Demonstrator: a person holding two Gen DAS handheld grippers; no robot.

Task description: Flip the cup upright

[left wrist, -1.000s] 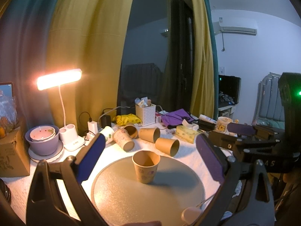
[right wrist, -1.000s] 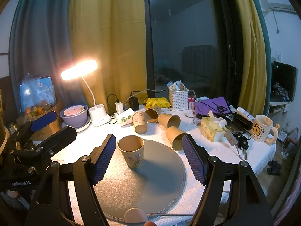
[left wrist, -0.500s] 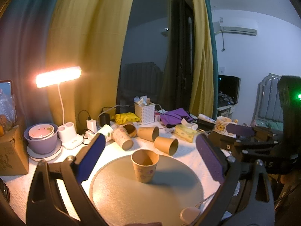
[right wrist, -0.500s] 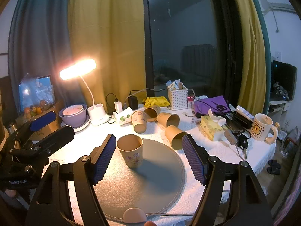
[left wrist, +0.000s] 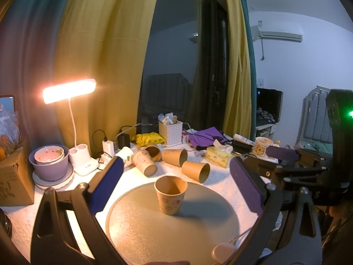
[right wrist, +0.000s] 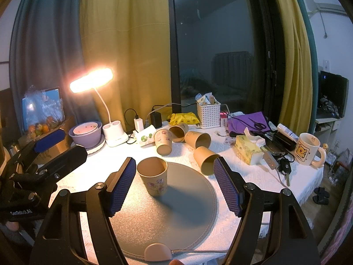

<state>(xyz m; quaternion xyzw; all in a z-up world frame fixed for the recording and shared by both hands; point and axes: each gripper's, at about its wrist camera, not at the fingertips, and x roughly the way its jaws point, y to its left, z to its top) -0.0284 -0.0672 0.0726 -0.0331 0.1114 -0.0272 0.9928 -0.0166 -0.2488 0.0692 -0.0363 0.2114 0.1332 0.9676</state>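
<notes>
Both tools gape wide, holding nothing. Left tool (left wrist: 174,182) and right tool (right wrist: 173,187) hover above the near edge of the round mat (right wrist: 187,216) on the desk (right wrist: 253,176). Cup (right wrist: 153,176) stands upright on the mat, mouth up, axis vertical, so it looks already flipped. From the right tool it sits ahead and left of centre, just beside the left pad; from the left tool, cup (left wrist: 170,194) sits nearly dead centre between the pads. Which is nearer is hard to call through the fisheye; probably the right. Other cups (right wrist: 204,160) lie on their sides behind the mat, mouths roughly toward the cameras, likely next targets.
</notes>
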